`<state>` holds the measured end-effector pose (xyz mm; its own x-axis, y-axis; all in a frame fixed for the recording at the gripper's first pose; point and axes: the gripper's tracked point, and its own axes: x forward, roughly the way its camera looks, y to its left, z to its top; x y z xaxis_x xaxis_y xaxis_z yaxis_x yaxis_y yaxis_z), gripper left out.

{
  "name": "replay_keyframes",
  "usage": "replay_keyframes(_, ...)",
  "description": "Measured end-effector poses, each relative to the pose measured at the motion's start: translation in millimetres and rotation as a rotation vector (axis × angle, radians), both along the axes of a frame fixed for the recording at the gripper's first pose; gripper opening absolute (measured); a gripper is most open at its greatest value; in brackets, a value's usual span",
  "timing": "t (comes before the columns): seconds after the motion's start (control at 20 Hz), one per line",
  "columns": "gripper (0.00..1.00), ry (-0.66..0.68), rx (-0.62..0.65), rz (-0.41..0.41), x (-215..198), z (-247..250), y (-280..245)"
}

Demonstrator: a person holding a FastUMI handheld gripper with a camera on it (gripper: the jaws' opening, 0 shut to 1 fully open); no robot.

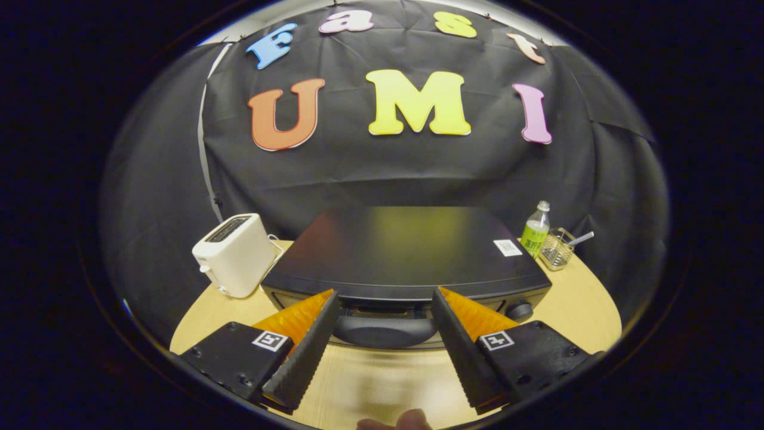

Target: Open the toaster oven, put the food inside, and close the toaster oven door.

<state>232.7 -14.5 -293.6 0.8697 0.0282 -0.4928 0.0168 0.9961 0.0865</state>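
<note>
A black toaster oven (400,251) stands on the wooden table (382,382), seen from above its front. Its door handle (385,330) is a dark curved bar at the top front edge, and a round knob (519,310) sits to the handle's right. My gripper (385,298) is open, its two fingers spread wide with the handle lying between the tips and just ahead of them. The left finger (307,352) and the right finger (456,352) do not touch the handle. Nothing is held between them.
A white pop-up toaster (234,255) stands left of the oven. To the oven's right are a green-labelled bottle (535,233) and a small wire basket (558,249) with a utensil in it. A fingertip (397,421) shows at the table's near edge.
</note>
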Motion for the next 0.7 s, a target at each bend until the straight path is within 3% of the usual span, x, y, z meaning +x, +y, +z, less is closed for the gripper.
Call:
replay_keyframes(0.45, 1.0, -0.009, -0.07, -0.067, 4, -8, 2)
replay_keyframes(0.7, 1.0, 0.003, -0.054, -0.066, -19, -15, 5)
